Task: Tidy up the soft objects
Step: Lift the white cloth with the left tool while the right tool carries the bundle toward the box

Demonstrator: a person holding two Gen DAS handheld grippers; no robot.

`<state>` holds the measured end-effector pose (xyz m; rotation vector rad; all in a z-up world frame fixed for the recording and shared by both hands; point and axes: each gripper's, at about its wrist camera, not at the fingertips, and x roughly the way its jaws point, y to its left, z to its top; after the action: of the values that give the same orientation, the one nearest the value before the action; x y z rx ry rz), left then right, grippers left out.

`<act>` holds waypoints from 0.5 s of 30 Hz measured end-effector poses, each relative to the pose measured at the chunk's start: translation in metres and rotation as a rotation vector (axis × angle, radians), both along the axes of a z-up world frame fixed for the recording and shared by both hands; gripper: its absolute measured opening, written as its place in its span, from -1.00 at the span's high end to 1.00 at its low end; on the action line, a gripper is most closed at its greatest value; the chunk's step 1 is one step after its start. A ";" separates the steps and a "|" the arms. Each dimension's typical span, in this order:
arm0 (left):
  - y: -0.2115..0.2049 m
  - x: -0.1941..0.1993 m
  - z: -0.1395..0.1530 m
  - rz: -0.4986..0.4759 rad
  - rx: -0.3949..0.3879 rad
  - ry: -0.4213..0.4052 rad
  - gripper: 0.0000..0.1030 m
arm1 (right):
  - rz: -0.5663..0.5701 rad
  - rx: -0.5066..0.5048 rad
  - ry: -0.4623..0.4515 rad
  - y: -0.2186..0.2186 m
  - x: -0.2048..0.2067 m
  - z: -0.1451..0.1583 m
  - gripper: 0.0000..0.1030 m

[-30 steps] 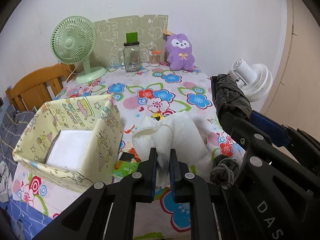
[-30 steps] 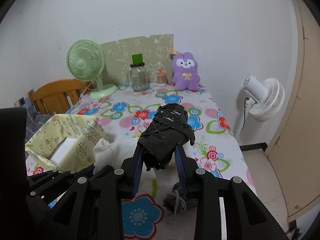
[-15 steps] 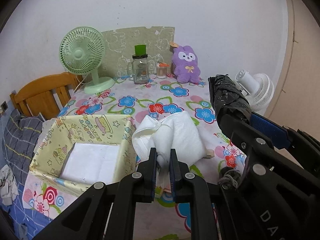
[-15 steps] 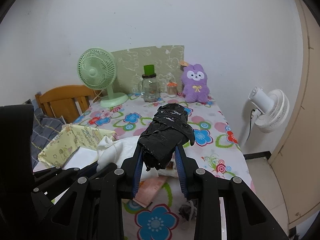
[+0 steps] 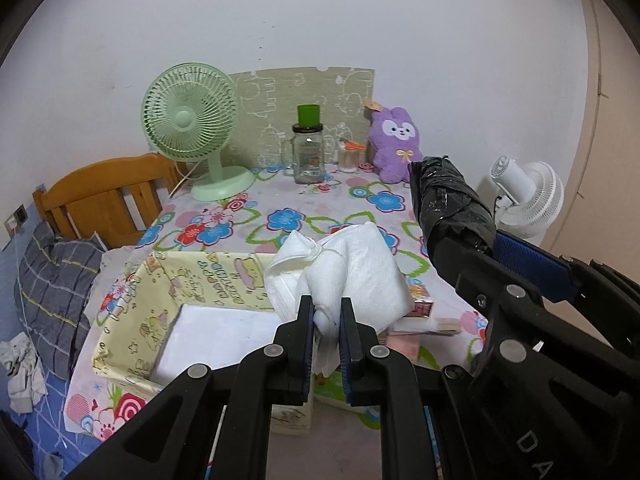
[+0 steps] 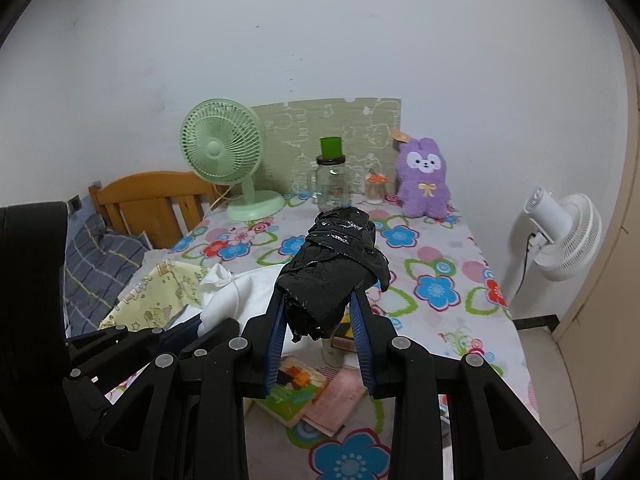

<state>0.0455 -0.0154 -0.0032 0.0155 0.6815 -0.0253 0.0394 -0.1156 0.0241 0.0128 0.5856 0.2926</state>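
Lifting: both bundles have risen off the flowered table [image 6: 448, 264] since a second ago.
Left gripper [image 5: 325, 312]: pinching white cloth bundle [image 5: 352, 268], yellow box [image 5: 160, 300] now just left of jaws.
Right gripper [image 6: 320, 312]: clamped on black plastic roll [image 6: 336, 264].
Meaning: probably ready for dropping into box.

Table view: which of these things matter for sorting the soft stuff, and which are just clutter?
Part of the job:
- white cloth bundle, in the left tongs
- black bundle, in the right tongs
- yellow box

Lying about:
- green fan
- glass jar
- purple plush toy
- books
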 end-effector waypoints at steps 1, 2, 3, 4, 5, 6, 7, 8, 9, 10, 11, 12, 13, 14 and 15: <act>0.004 0.001 0.000 0.006 0.002 0.001 0.83 | 0.009 0.000 0.002 0.004 0.002 0.000 0.31; 0.007 0.002 -0.001 0.012 0.004 0.002 0.83 | 0.014 0.002 0.004 0.006 0.002 -0.001 0.31; 0.010 0.003 -0.001 0.017 0.005 0.004 0.83 | 0.022 0.003 0.006 0.009 0.004 -0.001 0.31; 0.013 0.005 -0.002 0.022 0.007 0.006 0.83 | 0.032 0.006 0.008 0.013 0.005 -0.002 0.31; 0.017 0.006 -0.002 0.028 0.007 0.007 0.83 | 0.039 0.007 0.010 0.016 0.007 -0.002 0.31; 0.020 0.007 -0.003 0.033 0.008 0.010 0.83 | 0.046 0.008 0.011 0.019 0.008 -0.002 0.31; 0.023 0.008 -0.003 0.037 0.008 0.011 0.83 | 0.054 0.008 0.013 0.023 0.010 -0.003 0.31; 0.026 0.009 -0.004 0.041 0.008 0.012 0.83 | 0.059 0.007 0.015 0.026 0.012 -0.003 0.31; 0.029 0.010 -0.005 0.045 0.009 0.014 0.83 | 0.067 0.006 0.017 0.030 0.014 -0.004 0.31; 0.033 0.011 -0.005 0.049 0.010 0.015 0.83 | 0.073 0.006 0.019 0.033 0.015 -0.004 0.31; 0.035 0.012 -0.006 0.051 0.010 0.015 0.83 | 0.079 0.006 0.021 0.036 0.016 -0.005 0.31; 0.039 0.013 -0.006 0.056 0.013 0.016 0.83 | 0.085 0.006 0.022 0.039 0.018 -0.006 0.31; 0.041 0.014 -0.007 0.060 0.014 0.017 0.83 | 0.094 0.006 0.025 0.043 0.019 -0.006 0.31; 0.044 0.015 -0.008 0.064 0.016 0.018 0.83 | 0.100 0.006 0.027 0.045 0.021 -0.007 0.31; 0.048 0.016 -0.009 0.070 0.017 0.022 0.83 | 0.107 0.006 0.030 0.050 0.022 -0.008 0.31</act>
<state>0.0617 0.0325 -0.0122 0.0081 0.7037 0.0475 0.0613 -0.0661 0.0160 -0.0084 0.6167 0.3989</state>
